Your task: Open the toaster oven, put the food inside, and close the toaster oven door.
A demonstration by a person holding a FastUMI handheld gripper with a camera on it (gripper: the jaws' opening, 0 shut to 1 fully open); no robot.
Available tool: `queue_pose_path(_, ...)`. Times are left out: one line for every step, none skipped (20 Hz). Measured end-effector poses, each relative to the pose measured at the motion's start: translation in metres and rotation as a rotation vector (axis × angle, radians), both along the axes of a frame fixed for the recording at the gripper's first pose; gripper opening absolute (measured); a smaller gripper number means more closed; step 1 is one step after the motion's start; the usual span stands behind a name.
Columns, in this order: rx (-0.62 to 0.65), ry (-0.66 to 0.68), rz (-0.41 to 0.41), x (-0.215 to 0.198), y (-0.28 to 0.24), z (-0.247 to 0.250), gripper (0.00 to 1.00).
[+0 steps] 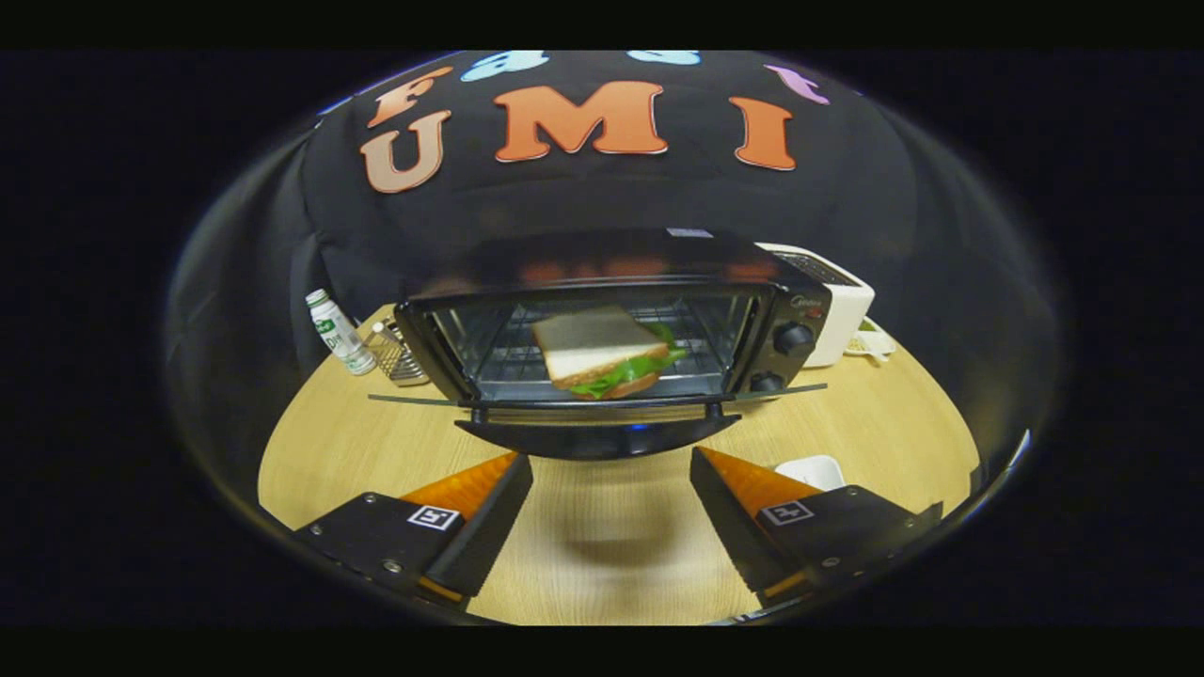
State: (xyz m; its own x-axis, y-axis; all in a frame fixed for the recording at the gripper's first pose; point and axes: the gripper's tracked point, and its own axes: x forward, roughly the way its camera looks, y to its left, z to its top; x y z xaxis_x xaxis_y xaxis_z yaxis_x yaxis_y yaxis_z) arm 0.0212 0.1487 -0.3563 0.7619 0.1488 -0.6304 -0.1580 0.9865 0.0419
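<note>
A black toaster oven (611,282) stands on the wooden table beyond my fingers. Its glass door (597,402) hangs open, folded down flat toward me, with the dark handle (597,437) at its front edge. A sandwich (607,353) of white bread and green lettuce lies on the wire rack inside the oven. My gripper (611,480) is open, a wide gap between its fingers and nothing in it. The fingertips sit just short of the door handle, slightly below it.
A small white bottle with a green label (340,332) and a metal rack (397,355) stand left of the oven. A white toaster (837,306) stands to its right. A small white dish (811,470) lies by my right finger. Bare wooden table (602,545) lies between the fingers.
</note>
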Motion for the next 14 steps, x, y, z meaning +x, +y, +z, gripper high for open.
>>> queue_pose_path(0.006,-0.012,-0.005,0.006,0.001,0.004,1.00)
queue_pose_path(0.015,-0.026,-0.012,0.013,0.003,0.008,1.00)
queue_pose_path(0.026,-0.042,-0.021,0.021,0.005,0.013,1.00)
queue_pose_path(0.033,-0.052,-0.032,0.026,0.004,0.016,1.00)
queue_pose_path(0.034,-0.061,-0.037,0.031,0.004,0.017,1.00)
queue_pose_path(0.034,-0.069,-0.040,0.038,0.004,0.019,1.00)
queue_pose_path(0.034,-0.077,-0.042,0.045,0.004,0.020,1.00)
queue_pose_path(0.034,-0.098,-0.044,0.055,0.005,0.025,1.00)
queue_pose_path(0.031,-0.112,-0.044,0.060,0.005,0.028,1.00)
queue_pose_path(0.029,-0.113,-0.050,0.062,0.004,0.029,1.00)
queue_pose_path(0.036,-0.110,-0.053,0.061,0.003,0.031,1.00)
queue_pose_path(0.047,-0.112,-0.054,0.059,0.002,0.035,1.00)
queue_pose_path(0.052,-0.119,-0.054,0.057,-0.002,0.039,1.00)
queue_pose_path(0.053,-0.128,-0.054,0.049,-0.006,0.045,1.00)
